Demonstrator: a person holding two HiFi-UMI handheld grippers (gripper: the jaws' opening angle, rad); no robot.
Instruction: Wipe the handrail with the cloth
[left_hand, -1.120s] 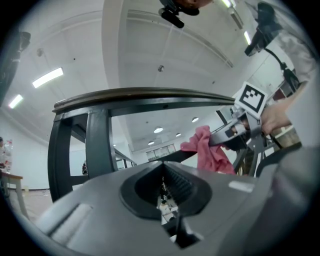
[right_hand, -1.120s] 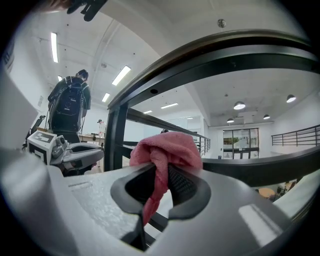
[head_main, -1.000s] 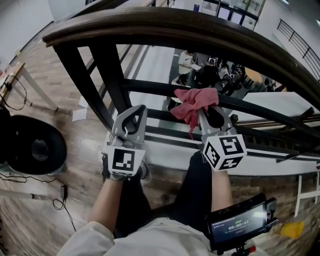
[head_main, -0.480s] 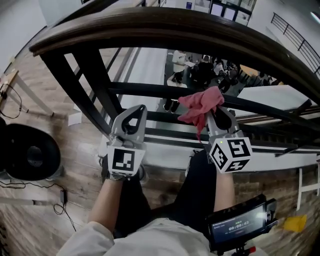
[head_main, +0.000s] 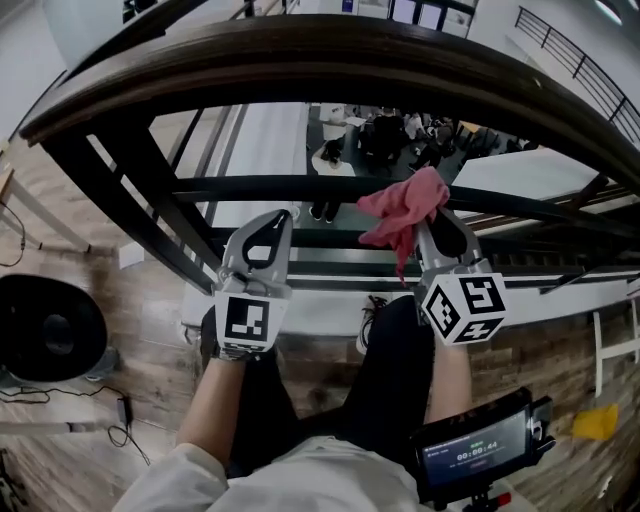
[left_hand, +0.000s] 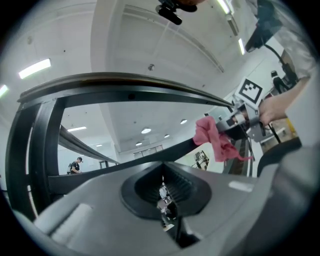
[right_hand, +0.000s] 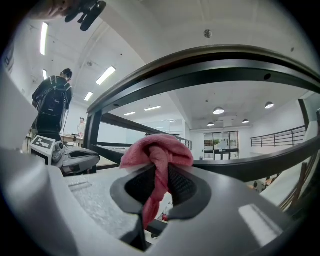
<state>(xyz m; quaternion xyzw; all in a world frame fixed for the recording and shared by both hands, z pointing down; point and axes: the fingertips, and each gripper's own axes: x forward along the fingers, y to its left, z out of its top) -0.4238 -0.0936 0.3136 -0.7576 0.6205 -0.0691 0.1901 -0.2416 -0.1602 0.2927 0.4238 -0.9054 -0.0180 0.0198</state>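
- Holding the cloth (head_main: 405, 203) bunched like that, why?
- The right gripper (head_main: 438, 228) has its fingers (right_hand: 137, 182) clenched on one fold, so a wad pokes forward to press on the handrail (head_main: 330, 55) arching above. It seems short of touching; the lens makes that hard to judge.
- And the left gripper (head_main: 265, 240)?
- Fingers (left_hand: 145, 185) pressed together on nothing, parked alongside, likely just kept clear.
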